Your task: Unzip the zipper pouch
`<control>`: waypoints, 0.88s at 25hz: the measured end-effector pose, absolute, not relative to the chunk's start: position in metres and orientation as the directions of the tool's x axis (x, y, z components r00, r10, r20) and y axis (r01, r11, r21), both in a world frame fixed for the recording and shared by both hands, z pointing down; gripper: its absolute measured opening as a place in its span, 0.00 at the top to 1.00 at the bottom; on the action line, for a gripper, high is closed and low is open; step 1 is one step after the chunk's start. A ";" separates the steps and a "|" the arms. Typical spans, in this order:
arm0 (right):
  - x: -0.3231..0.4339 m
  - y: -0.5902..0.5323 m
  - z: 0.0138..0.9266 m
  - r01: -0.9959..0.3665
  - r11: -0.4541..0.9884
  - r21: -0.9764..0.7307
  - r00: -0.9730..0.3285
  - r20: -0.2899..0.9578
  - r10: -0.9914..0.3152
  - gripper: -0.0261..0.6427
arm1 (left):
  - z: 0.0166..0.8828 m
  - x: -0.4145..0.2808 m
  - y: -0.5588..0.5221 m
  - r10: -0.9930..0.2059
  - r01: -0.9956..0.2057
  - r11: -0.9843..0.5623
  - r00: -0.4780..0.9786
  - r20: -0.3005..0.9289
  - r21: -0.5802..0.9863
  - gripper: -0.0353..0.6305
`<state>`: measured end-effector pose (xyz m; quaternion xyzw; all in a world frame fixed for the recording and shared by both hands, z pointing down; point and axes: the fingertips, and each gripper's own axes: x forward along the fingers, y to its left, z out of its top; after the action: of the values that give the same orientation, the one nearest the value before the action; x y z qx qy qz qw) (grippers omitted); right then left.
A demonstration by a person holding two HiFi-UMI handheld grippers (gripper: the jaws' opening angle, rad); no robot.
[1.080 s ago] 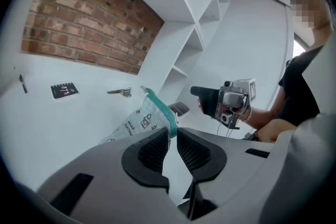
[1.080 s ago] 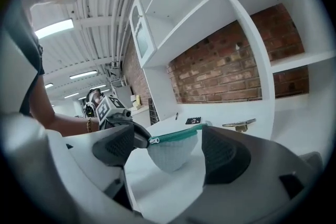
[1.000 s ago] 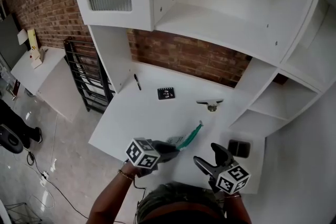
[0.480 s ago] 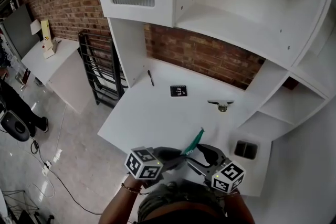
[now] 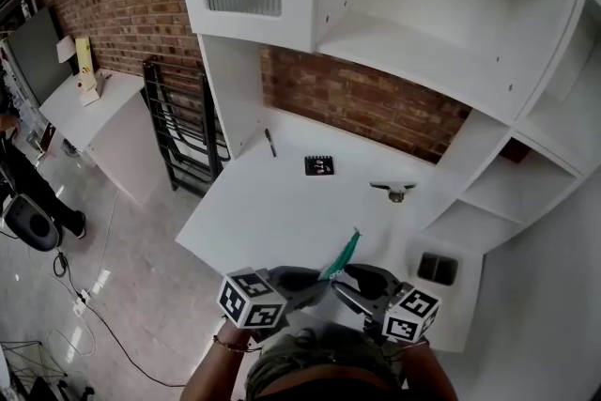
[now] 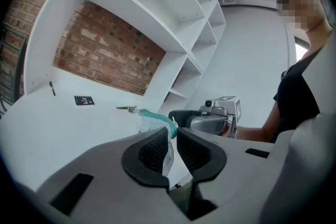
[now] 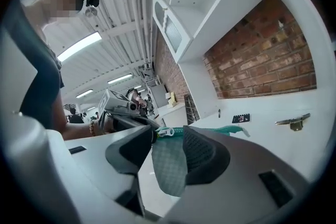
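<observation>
The left hand-held gripper [image 6: 171, 136] is clamped on one edge of the zipper pouch [image 6: 153, 120], holding it up over the near edge of the bench [image 5: 282, 202]. The right hand-held gripper [image 7: 168, 136] faces it from the pouch's other side. Its jaws have just been closing but stand apart, with the mesh between them and the zipper pull [image 7: 167, 132] at their tips. Beyond the pouch, a black marker card [image 5: 319, 165] and a metal piece [image 5: 394, 192] lie on the bench.

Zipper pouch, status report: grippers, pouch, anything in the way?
Left gripper shut on translucent mesh pouch with teal zipper. Right gripper just been closing around it, not clamped. Pouch off white table. Nothing blocking.
</observation>
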<state>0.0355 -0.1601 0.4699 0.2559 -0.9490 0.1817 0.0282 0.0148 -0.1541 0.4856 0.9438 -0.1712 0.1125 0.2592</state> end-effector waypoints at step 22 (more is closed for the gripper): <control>0.022 -0.165 0.471 -0.515 0.814 -0.267 -0.857 0.172 -0.486 0.94 | 0.492 0.009 -0.161 -0.265 -0.399 -0.807 0.904 0.336 0.436 0.87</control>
<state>0.0218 -0.1646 0.4714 0.2630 -0.9513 0.1537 0.0477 0.0092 -0.1612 0.4924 0.9415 -0.1762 0.1306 0.2560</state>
